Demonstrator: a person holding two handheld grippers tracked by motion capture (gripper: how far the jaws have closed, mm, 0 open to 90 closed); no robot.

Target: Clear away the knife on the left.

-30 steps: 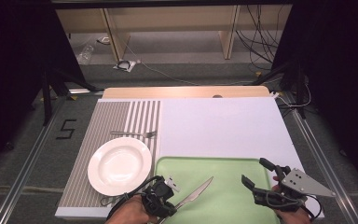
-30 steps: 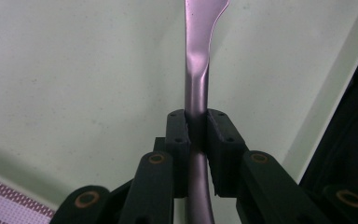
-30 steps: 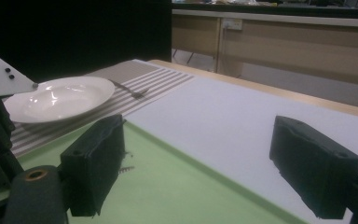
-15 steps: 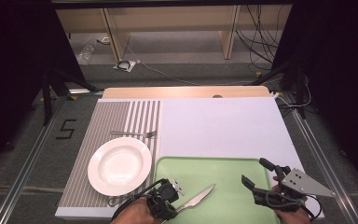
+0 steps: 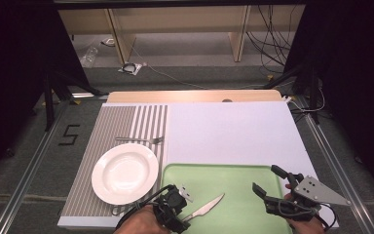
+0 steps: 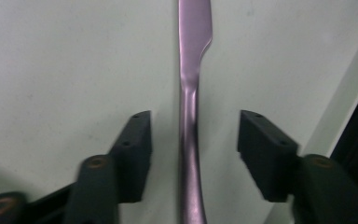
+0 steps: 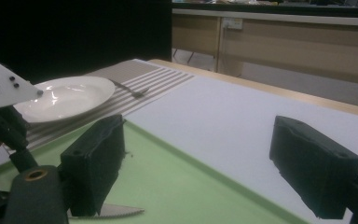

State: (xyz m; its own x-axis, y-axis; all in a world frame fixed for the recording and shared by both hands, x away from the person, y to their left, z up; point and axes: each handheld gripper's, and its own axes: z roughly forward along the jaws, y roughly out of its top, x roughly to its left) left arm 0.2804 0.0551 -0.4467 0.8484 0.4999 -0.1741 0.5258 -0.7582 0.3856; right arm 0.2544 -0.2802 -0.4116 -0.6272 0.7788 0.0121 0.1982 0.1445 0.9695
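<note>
A metal table knife (image 5: 205,206) lies on the green tray (image 5: 233,178) at the table's front. Its handle (image 6: 189,154) runs between the jaws of my left gripper (image 6: 193,126), whose pads stand apart from it on both sides; these jaws have just been opening. From above, the left gripper (image 5: 184,214) sits at the tray's front left corner. My right gripper (image 5: 265,179) hovers open over the tray's right part with nothing between its fingers. The right gripper view looks past its jaws (image 7: 200,140) to the knife's serrated blade (image 7: 116,212).
A white plate (image 5: 125,173) sits on the striped placemat (image 5: 102,131) left of the tray, with a fork (image 5: 141,140) lying beyond it. A white mat (image 5: 229,131) covers the table behind the tray. The left gripper's grey plate (image 7: 2,88) shows in the right gripper view.
The knife's tip has come down from a raised tilt to lie flat on the tray. The left jaws have opened and let go of its handle. The right gripper has kept still.
</note>
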